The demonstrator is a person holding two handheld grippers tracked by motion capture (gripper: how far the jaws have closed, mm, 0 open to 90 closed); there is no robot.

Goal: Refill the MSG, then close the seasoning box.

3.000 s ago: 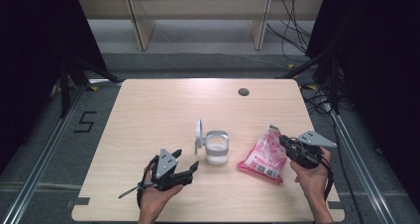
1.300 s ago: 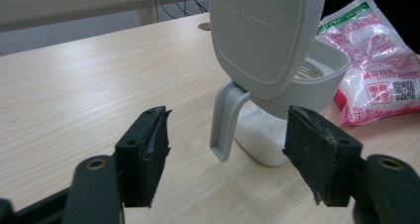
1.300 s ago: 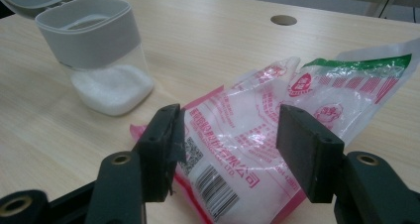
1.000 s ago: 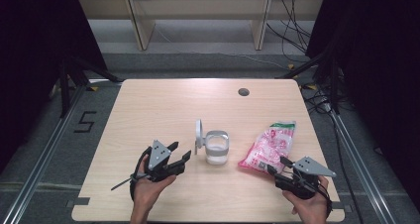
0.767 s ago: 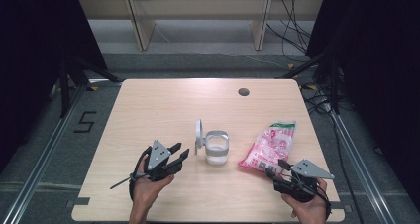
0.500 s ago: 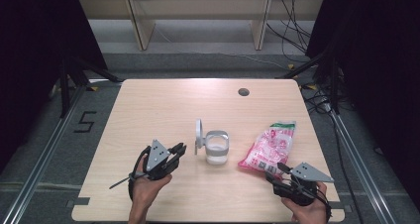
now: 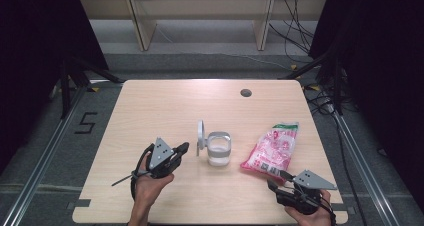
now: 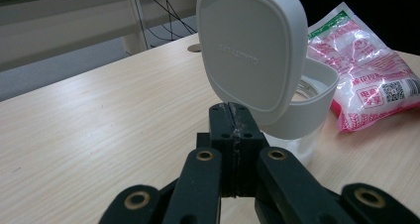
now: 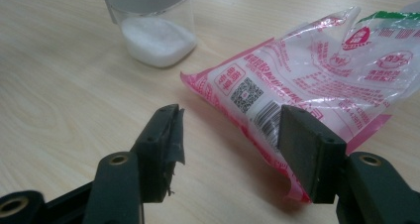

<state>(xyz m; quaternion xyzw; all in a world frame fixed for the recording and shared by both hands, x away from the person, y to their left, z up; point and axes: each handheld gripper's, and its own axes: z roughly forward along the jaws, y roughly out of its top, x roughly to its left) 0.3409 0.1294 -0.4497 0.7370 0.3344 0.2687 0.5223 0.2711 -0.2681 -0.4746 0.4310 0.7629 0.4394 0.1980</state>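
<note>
A: Legend, largest item first: what lies on the table [image 7: 150,106]?

B: I see the pink bag [image 7: 272,148] lying flat at the right, set down and unheld. Left of it, near but apart, stands the clear jar [image 7: 218,151], its white hinged lid [image 8: 250,50] upright and open, with white grains [image 9: 156,39] in its base.

A: And the grippers?

B: My right gripper [image 9: 230,149] sits near the table's front edge, jaws wide apart around nothing, the bag's near corner just ahead. My left gripper [image 8: 233,130] has its jaws pressed together, empty, the tips just before the lid.

A: Progress?

B: I judge the filling done, since the bag lies released. Closing the lid remains; the left gripper looks placed for it.
</note>
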